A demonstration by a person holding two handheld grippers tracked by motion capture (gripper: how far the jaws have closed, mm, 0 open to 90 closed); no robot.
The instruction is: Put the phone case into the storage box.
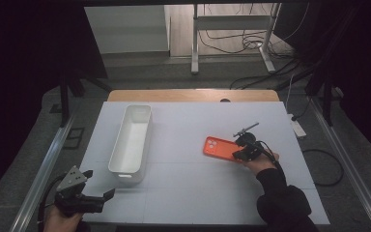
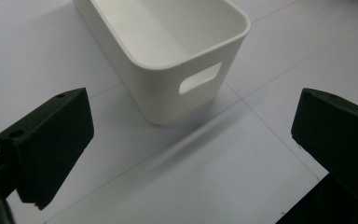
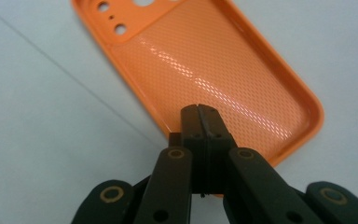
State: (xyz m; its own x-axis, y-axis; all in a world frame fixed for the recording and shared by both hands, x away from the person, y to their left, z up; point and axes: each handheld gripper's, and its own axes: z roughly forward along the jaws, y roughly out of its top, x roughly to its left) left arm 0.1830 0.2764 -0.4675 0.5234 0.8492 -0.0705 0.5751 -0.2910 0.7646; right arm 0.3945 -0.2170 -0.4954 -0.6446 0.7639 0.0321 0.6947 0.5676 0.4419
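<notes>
An orange phone case (image 1: 220, 147) lies flat on the white table, right of centre, inner side up with its camera holes at the far left end. My right gripper (image 1: 236, 154) is at the case's near right end. In the right gripper view the case (image 3: 205, 56) lies just beyond my right gripper (image 3: 199, 112), whose jaws are pressed together over the case's near edge; I see nothing between them. My left gripper (image 1: 99, 183) hovers open near the front left corner. Ahead of my left gripper (image 2: 191, 140) stands the short end of the white bin (image 2: 168, 88).
The long white bin (image 1: 125, 176) stands empty left of centre, with a handle slot in its near end. Bare white table (image 1: 198, 193) lies between my hands. A wooden edge (image 1: 193, 95) runs along the table's far side, with desk legs and cables on the floor beyond.
</notes>
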